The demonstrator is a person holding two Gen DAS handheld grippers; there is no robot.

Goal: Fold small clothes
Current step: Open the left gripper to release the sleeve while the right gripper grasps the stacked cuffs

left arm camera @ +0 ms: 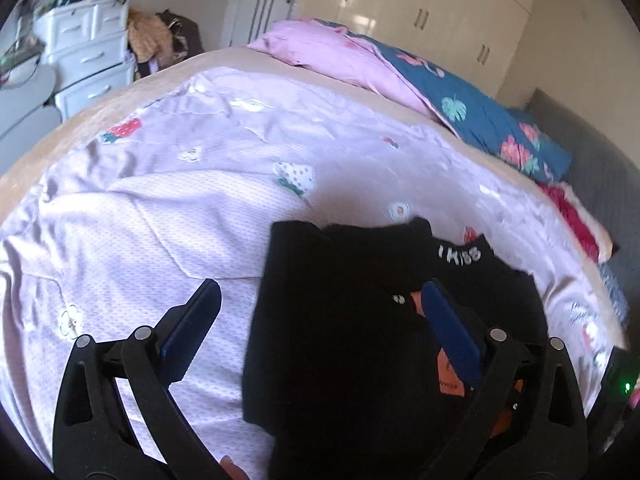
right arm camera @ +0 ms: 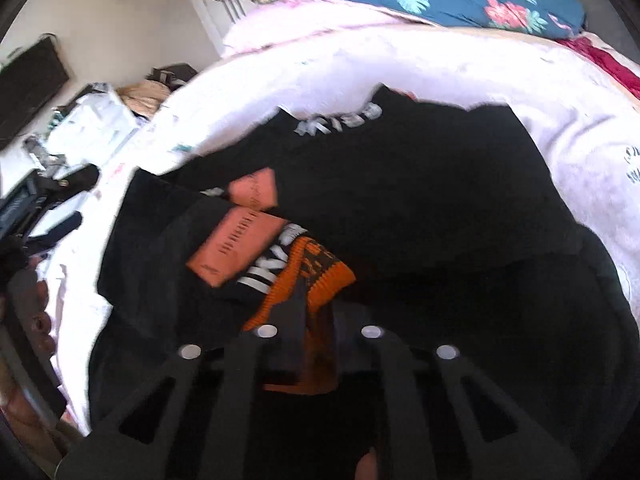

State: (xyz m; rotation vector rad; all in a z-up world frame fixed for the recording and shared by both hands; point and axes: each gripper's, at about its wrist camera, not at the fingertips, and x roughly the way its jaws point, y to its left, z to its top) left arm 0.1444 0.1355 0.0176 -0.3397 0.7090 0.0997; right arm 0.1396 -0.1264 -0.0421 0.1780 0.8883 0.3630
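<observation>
The black garment [left arm camera: 332,320] lies partly folded on the lilac bedspread [left arm camera: 160,216], one side already turned in, while the left gripper [left arm camera: 320,316] gapes wide and empty and the right gripper [right arm camera: 308,300] pinches its orange-trimmed edge [right arm camera: 320,276], folding apparently unfinished.

The bed [left arm camera: 36,160] (lilac quilt [left arm camera: 160,232] spread over it) carries a black garment [left arm camera: 340,320].

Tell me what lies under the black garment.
The black garment rests on a lilac printed quilt that spreads around it. Whatever lies directly beneath the cloth is covered.
</observation>
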